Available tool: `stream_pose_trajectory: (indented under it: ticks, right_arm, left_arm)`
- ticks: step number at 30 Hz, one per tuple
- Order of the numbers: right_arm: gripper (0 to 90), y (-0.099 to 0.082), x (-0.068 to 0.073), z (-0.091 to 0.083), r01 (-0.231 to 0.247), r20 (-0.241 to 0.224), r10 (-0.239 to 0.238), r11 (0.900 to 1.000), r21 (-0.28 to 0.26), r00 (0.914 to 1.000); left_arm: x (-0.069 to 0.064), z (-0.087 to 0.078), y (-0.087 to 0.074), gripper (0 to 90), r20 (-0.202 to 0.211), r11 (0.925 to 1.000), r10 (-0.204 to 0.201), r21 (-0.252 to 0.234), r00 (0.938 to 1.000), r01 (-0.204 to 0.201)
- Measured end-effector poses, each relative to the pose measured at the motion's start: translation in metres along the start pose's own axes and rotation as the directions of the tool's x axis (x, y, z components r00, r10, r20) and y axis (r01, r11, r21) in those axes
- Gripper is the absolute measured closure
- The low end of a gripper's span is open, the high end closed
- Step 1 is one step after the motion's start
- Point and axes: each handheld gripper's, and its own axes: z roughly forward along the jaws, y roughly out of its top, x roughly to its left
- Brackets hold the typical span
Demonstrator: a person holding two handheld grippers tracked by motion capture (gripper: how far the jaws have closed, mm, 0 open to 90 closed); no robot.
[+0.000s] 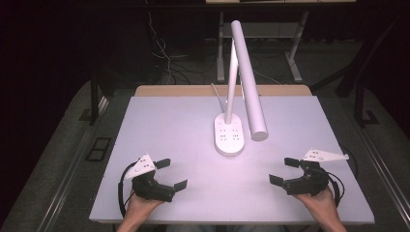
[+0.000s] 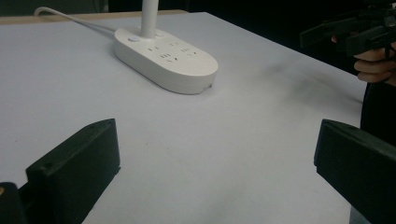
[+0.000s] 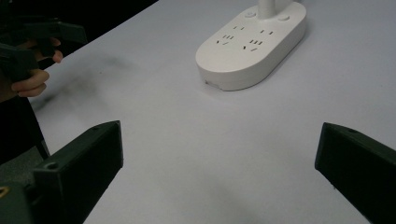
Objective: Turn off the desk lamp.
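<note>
Both our grippers, left (image 1: pixel 168 174) and right (image 1: pixel 286 170), sit wide open and empty at the near edge. The lamp (image 1: pixel 229 135) stands ahead between them, base running near-to-far, about equally close to each.

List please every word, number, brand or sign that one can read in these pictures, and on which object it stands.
None can be read.
Lamp base: socket holes and two round buttons, no legible print.
Lamp head: plain white, no marking.
Grey plate on the left tool and on the right tool: small dark dots, not letters.
Table: bare, no label.
</note>
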Motion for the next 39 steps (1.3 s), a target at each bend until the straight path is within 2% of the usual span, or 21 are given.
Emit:
stream_pose_trajectory:
  ticks: [4,18,26,39]
  right_arm:
    - [1.0,0.001,0.002,0.001,0.016,0.006,-0.016,0.9998,0.011,0.9999]
    - [1.0,0.006,0.002,-0.001,0.007,0.007,-0.007,0.9995,0.031,1.0000]
    - [1.0,0.019,0.000,-0.001,0.005,0.005,-0.005,0.9994,0.036,1.0000]
    - [1.0,0.040,0.000,0.005,0.029,-0.014,-0.028,0.9986,0.045,0.9995]
  left_arm:
    - [0.000,-0.001,0.000,0.0,0.000,1.0000,-0.003,-0.004,1.0000,0.003]
    - [0.000,-0.003,0.000,0.0,0.001,1.0000,0.002,-0.006,1.0000,-0.002]
    - [0.002,-0.006,0.000,0.0,-0.004,0.9999,-0.004,-0.013,1.0000,0.004]
    - [0.002,-0.006,0.000,0.0,-0.005,0.9999,-0.002,-0.013,1.0000,0.002]
